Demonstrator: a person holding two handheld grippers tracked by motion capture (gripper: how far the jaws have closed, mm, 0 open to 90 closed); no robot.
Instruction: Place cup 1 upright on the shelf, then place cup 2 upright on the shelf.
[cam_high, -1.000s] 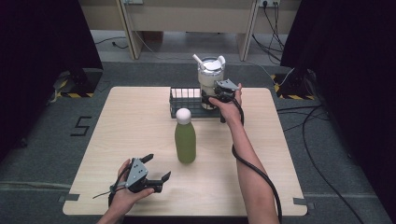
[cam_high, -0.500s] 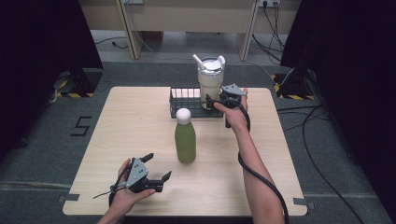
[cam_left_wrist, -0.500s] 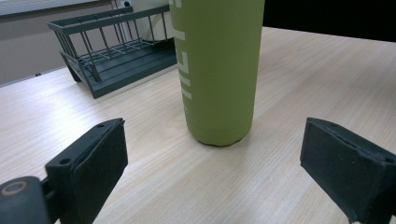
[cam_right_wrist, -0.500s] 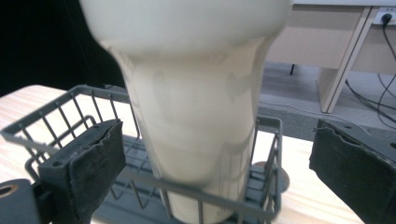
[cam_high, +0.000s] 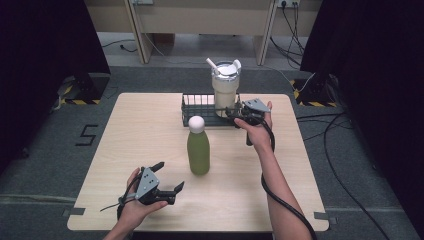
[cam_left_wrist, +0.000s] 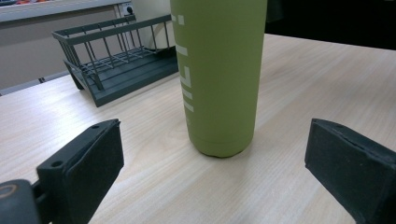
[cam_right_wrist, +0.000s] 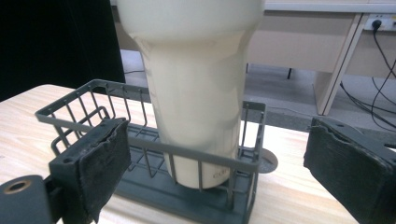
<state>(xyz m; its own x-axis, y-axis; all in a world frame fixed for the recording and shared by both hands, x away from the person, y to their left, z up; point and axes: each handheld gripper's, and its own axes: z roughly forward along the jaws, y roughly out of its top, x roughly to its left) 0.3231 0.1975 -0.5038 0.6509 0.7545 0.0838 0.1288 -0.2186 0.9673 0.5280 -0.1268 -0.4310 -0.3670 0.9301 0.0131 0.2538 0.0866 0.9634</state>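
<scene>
A green bottle (cam_high: 198, 150) with a white cap stands upright in the middle of the table. My left gripper (cam_high: 169, 176) rests near the front edge, open, with the bottle (cam_left_wrist: 219, 74) a short way ahead between its wide-spread jaws and nothing held. A cream tumbler (cam_high: 225, 89) with a lid and straw stands in the right end of a dark wire rack (cam_high: 200, 107). My right gripper (cam_high: 234, 115) is open just in front of the rack, facing the tumbler (cam_right_wrist: 196, 93) without touching it. The rack (cam_right_wrist: 149, 144) wires lie between its jaws and the tumbler.
The light wooden table (cam_high: 140, 135) has bare room on its left half and at the far right. Cables trail from both grippers, and the right one (cam_high: 272, 195) runs along the forearm. Desk legs and floor cables lie beyond the far edge.
My right gripper has drawn back a little from the tumbler, toward the near side and slightly right. The left gripper, the bottle and the tumbler have stayed put.
</scene>
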